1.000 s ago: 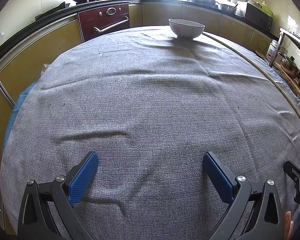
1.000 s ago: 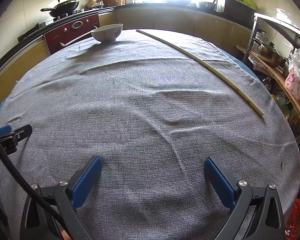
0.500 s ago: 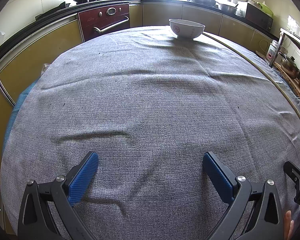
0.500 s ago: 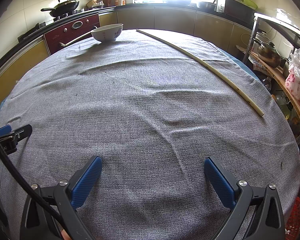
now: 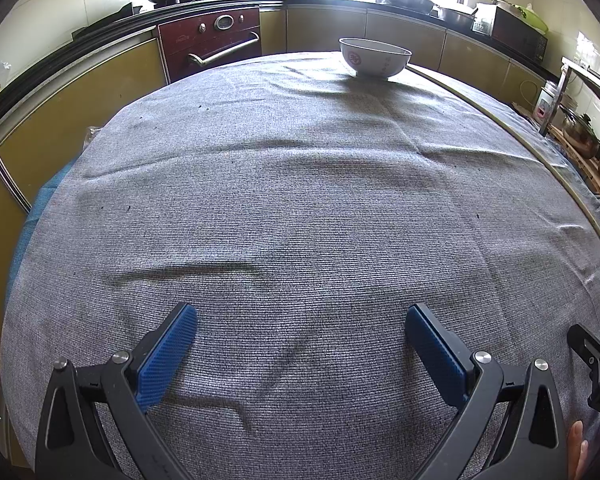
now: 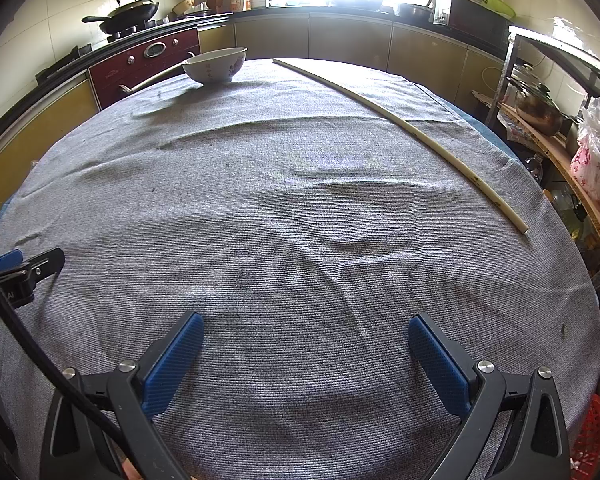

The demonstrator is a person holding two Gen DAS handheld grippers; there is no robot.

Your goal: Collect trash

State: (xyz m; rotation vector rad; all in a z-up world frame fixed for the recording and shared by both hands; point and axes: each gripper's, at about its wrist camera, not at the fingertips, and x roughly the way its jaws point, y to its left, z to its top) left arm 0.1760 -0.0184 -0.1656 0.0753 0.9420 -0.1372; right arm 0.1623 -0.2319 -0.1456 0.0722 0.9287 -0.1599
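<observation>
Thin pale stick [image 6: 420,134], toward two o'clock on the desk [image 6: 280,220], looks light and stiff; pinch mid-length. Both hand-held grippers [image 5: 300,344] [image 6: 304,350] gape wide, empty.

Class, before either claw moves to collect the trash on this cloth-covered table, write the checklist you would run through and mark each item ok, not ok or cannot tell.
1. Left claw open, holding nothing: ok.
2. Right claw open, holding nothing: ok.
3. Trash found: cannot tell. The long pale stick on the grey cloth is the only loose item; small dark specks are too small to judge.
4. Bowl upright at the far edge, apart from the stick: ok.
5. Somewhere to drop trash: cannot tell; no bin clearly shown.
6. The claws apart from each other: ok.
</observation>
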